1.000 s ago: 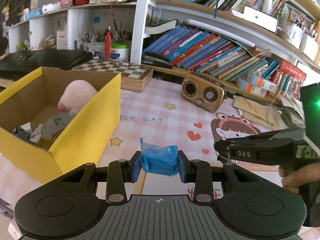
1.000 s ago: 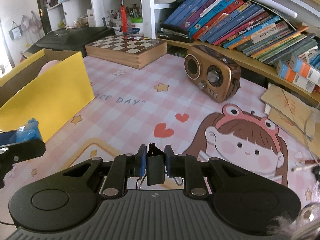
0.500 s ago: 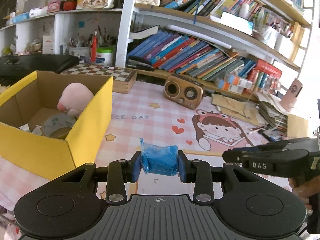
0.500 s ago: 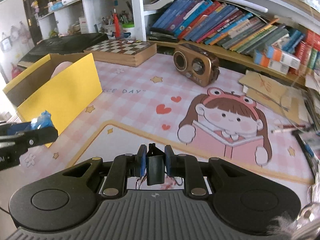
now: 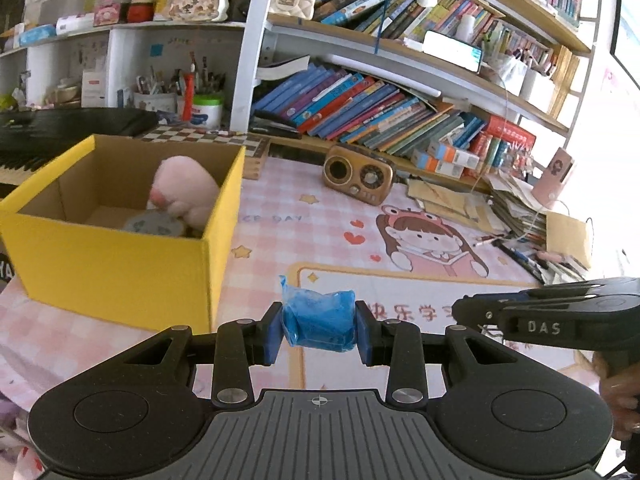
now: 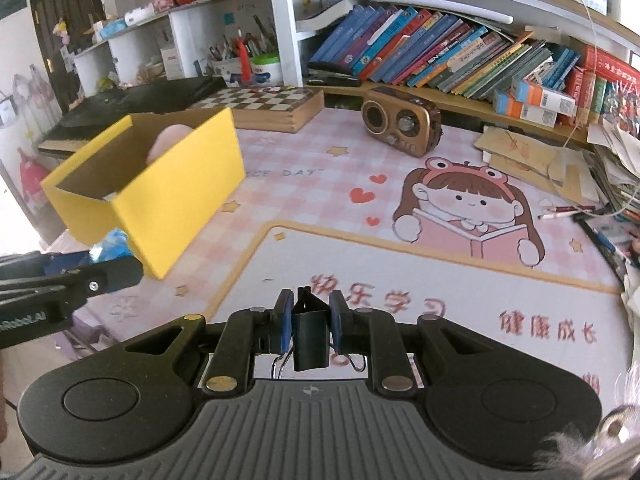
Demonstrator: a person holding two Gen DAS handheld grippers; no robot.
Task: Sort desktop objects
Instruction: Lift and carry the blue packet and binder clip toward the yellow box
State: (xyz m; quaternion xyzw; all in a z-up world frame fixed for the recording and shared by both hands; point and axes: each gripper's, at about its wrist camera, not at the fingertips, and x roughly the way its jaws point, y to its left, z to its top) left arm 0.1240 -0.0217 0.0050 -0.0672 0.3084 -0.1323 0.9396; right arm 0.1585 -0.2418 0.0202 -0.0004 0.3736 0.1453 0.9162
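My left gripper [image 5: 319,326] is shut on a blue plastic-wrapped packet [image 5: 319,323], held above the pink desk mat to the right of the yellow cardboard box [image 5: 116,272]. The box holds a pink plush toy [image 5: 182,192] and a grey round item [image 5: 154,225]. My right gripper [image 6: 307,324] is shut on a black binder clip [image 6: 310,334], held above the mat's white panel. The right gripper also shows in the left wrist view [image 5: 560,320] at the right edge. The left gripper shows in the right wrist view [image 6: 68,280] at the left, with the box [image 6: 176,196] beyond it.
A brown retro radio [image 5: 358,180] and a chessboard box [image 6: 276,106] stand at the back of the desk. Slanted books [image 5: 380,116] fill the shelf behind. Papers, envelopes and pens [image 6: 560,168] pile up at the right. A black keyboard [image 5: 60,128] lies behind the box.
Both grippers have pulled back and risen from the desk, so the box and the mat look farther away. Each grip is unchanged.
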